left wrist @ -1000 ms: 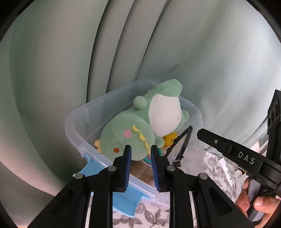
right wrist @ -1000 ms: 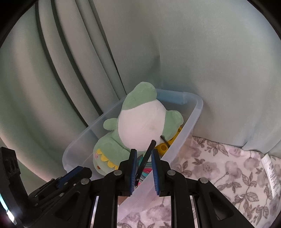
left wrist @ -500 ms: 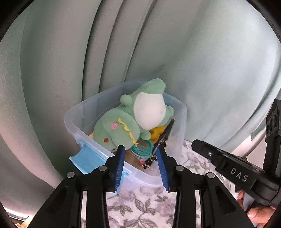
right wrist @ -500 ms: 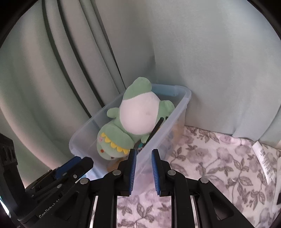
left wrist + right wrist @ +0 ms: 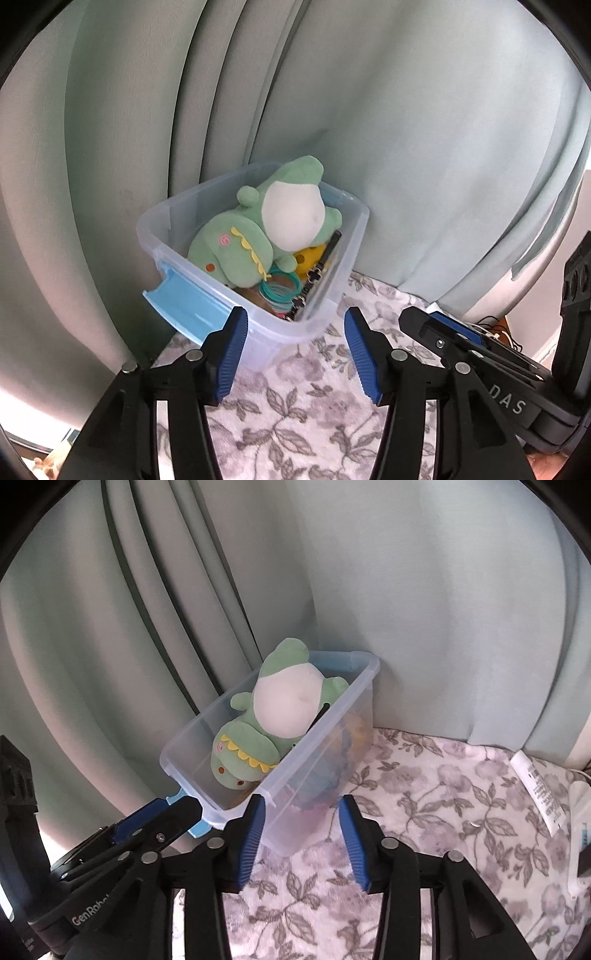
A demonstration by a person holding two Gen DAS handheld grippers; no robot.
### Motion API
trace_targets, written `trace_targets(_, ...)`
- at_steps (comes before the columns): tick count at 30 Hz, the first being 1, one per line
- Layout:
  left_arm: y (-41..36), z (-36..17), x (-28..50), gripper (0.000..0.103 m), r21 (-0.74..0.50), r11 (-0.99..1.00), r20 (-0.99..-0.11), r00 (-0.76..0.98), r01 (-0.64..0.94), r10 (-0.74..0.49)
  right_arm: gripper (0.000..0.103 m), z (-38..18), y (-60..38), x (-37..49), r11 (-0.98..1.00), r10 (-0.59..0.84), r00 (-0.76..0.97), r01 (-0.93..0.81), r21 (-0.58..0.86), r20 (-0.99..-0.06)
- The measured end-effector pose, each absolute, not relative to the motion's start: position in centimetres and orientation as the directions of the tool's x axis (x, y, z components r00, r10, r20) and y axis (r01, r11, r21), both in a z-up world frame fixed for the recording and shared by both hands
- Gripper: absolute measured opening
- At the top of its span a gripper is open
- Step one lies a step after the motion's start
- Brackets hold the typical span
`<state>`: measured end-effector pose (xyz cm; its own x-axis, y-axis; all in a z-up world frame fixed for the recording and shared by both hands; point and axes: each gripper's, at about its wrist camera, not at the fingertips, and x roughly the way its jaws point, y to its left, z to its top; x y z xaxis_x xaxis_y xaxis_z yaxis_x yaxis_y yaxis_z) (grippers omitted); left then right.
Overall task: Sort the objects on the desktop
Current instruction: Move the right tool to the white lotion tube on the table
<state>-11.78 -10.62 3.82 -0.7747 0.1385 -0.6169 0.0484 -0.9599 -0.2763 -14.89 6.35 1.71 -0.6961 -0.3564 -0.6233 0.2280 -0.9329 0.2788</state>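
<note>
A clear plastic bin (image 5: pixel 352 236) with a blue handle (image 5: pixel 188 310) stands on the floral cloth against the curtain. In it lie a green plush dinosaur (image 5: pixel 255 243), teal coil rings (image 5: pixel 282 291), a yellow toy (image 5: pixel 310 256) and a black clover strap (image 5: pixel 319 271) leaning on the right wall. My left gripper (image 5: pixel 295 323) hovers just before the bin's near corner, jaws opening, nothing between them. My right gripper (image 5: pixel 302 805) hangs before the bin (image 5: pixel 325 746) too, jaws opening and empty. The plush (image 5: pixel 284 709) fills the bin in the right wrist view.
A floral cloth (image 5: pixel 424 812) covers the table in front of the bin. A white tube (image 5: pixel 539 794) and a white object lie at the right edge. Pale green curtains (image 5: pixel 406 129) hang close behind the bin. Each gripper shows beside the other.
Both grippers have drawn back from the bin and their jaws have widened. The black strap that was between the right fingers now rests inside the bin.
</note>
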Motion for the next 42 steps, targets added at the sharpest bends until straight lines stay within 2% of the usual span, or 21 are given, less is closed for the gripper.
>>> trace_targets(8, -8.7, 4.0, -10.5, 0.056, -0.276, -0.961, -0.626, -0.762, 0.017, 0.166, 0.059, 1.3, 9.1, -12.6, -0.938, -0.333, -0.710, 0.181, 0.296, -0.620)
trace_targets(18, -3.1, 3.5, -11.1, 0.057, -0.252, -0.966, -0.659, -0.720, -0.063, 0.219, 0.065, -1.1, 14.8, -10.2, -0.939, -0.289, -0.711, 0.079, 0.335, -0.641)
trace_targets(21, 0.7, 2.2, -12.3, 0.057, -0.243, -0.965, -0.670, -0.701, -0.104, 0.244, 0.067, -2.2, 17.1, -9.7, -0.936, -0.270, -0.707, 0.035, 0.349, -0.654)
trace_targets(26, -0.1, 2.6, -9.6, 0.057, -0.236, -0.959, -0.695, -0.663, -0.156, 0.279, 0.069, -3.8, 21.2, -9.2, -0.930, -0.224, -0.707, -0.051, 0.364, -0.671)
trace_targets(29, 3.1, 1.3, -10.6, 0.057, -0.235, -0.955, -0.708, -0.641, -0.184, 0.297, 0.069, -5.1, 23.7, -9.3, -0.915, -0.198, -0.695, -0.121, 0.384, -0.691)
trace_targets(31, 2.5, -0.8, -11.2, 0.057, -0.223, -0.957, -0.721, -0.629, -0.186, 0.290, 0.069, -6.0, 25.1, -9.4, -0.904, -0.192, -0.687, -0.155, 0.400, -0.700)
trace_targets(36, 6.2, -5.5, -15.4, 0.057, -0.226, -0.954, -0.755, -0.584, -0.195, 0.299, 0.069, -7.2, 27.2, -10.3, -0.906, -0.150, -0.672, -0.200, 0.373, -0.725)
trace_targets(42, 7.3, -5.0, -18.3, 0.057, -0.234, -0.942, -0.764, -0.554, -0.241, 0.332, 0.069, -8.7, 28.2, -12.8, -0.910, -0.155, -0.657, -0.195, 0.365, -0.738)
